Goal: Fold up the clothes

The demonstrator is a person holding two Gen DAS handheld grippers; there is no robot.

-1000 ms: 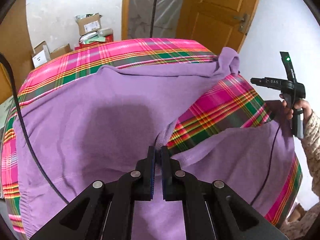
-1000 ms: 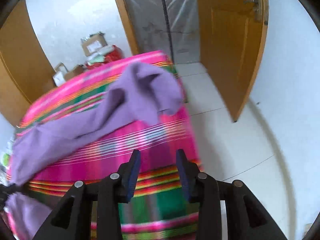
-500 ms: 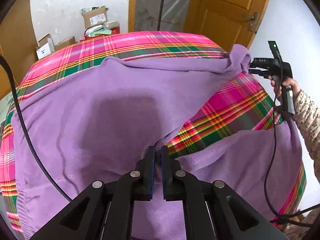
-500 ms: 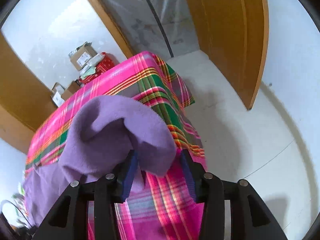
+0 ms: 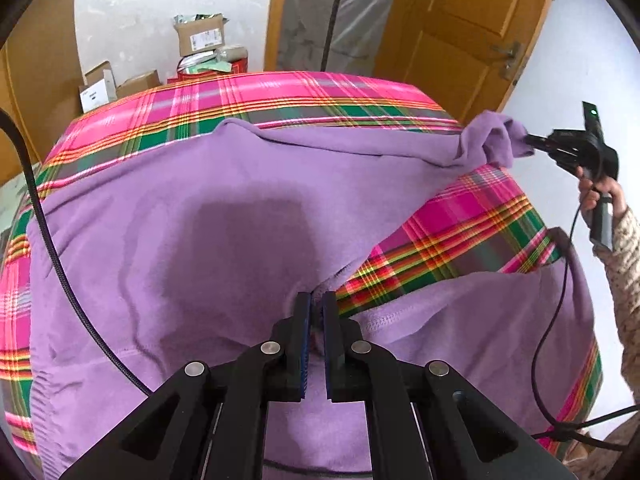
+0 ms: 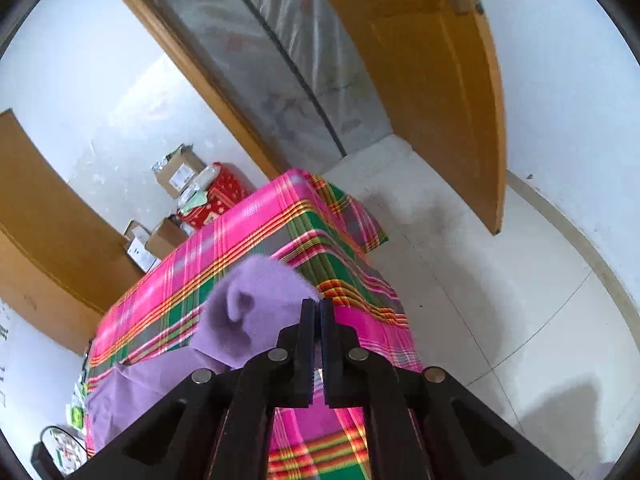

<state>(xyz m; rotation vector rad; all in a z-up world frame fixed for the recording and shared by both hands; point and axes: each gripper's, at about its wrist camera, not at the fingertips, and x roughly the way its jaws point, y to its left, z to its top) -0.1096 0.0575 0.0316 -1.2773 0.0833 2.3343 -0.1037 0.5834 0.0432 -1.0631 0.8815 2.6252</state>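
Your left tool (image 5: 314,308) is closed on a small fold of the purple garment (image 5: 168,216). The two black fingers, with blue ribbed pads (image 5: 306,320), stand nearly together, and a thin pinch of soft fabric shows between them. The tool body is matte black plastic with round silver screws.

Your right tool (image 6: 316,312) is also closed, gripping the end of a sleeve (image 6: 256,300) of the same garment. In the left wrist view this tool (image 5: 532,146) is at the far right corner of the worktop (image 5: 304,92), and the sleeve end (image 5: 492,140) bunches into a rounded lump that lifts above the cloth. Your right hand (image 5: 600,196) holds the black handle, and a knitted beige sleeve cuff (image 5: 624,240) covers the wrist.

The garment lies spread over most of the worktop. It is a fleece-like material, matte and a little fuzzy, with soft wrinkles and a stitched hem (image 5: 384,316) near your left tool. One part stretches in a long band towards the right tool, and another part hangs over the near right edge.

Under it there is a plaid tablecloth (image 5: 460,232) in bright pink, green and yellow stripes, smooth and flat. A thin black cable (image 5: 52,240) curves over the left side of the garment.

Behind the worktop stand cardboard boxes (image 5: 200,36), a wooden door (image 5: 460,28) and a doorway covered with clear plastic sheet (image 5: 332,12).
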